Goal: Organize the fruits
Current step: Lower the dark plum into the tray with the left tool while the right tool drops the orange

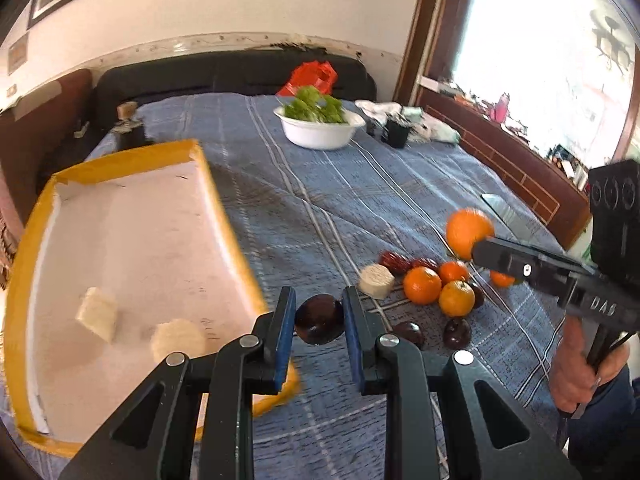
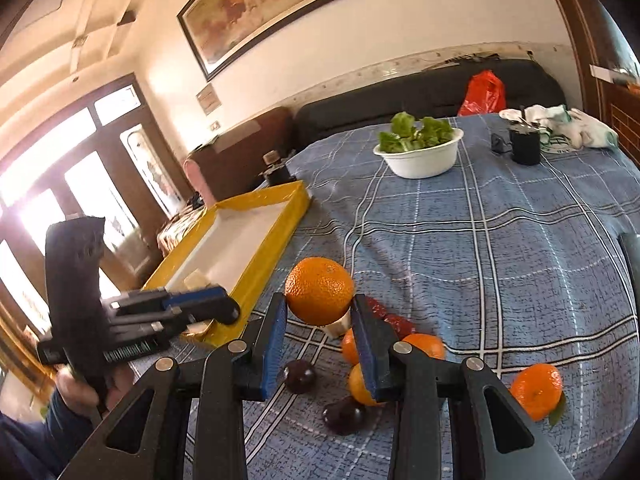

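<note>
The left hand-held gripper [image 1: 319, 320] pinches a dark plum [image 1: 320, 319] between its blue pads, raised just beside the yellow tray [image 1: 224, 216]. The right hand-held gripper [image 2: 320, 312] grips an orange [image 2: 319, 290], lifted above the fruit pile [image 1: 434, 288] on the checked worktop [image 2: 500, 248]. Two pale chunks [image 1: 98, 314] lie in the tray.
</note>
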A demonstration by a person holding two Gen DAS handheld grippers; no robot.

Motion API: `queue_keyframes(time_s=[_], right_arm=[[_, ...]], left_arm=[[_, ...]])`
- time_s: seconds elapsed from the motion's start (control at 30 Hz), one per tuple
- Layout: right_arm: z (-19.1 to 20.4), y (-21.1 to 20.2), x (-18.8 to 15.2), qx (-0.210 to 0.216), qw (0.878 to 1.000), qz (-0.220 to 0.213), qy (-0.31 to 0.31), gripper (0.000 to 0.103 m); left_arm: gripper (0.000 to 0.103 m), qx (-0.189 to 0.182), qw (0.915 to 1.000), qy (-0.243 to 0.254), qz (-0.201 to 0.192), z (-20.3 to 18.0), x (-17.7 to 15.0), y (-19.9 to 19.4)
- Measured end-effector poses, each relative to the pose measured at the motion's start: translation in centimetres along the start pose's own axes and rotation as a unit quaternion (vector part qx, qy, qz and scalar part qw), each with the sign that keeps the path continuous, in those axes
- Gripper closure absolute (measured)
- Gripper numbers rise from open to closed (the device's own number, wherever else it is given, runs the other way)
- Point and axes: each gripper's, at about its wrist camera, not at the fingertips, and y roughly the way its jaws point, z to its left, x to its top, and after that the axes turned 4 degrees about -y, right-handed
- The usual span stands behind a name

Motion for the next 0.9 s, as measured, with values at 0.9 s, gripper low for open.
queue_keyframes(time_s=[0.9], right_arm=[[11.9, 8.7, 2.4, 0.083, 0.991, 0.091, -0.049, 0.066]], left_arm=[[0.080, 0.082, 0.9850, -0.147, -0.038, 14.3, -2.1, -3.6]])
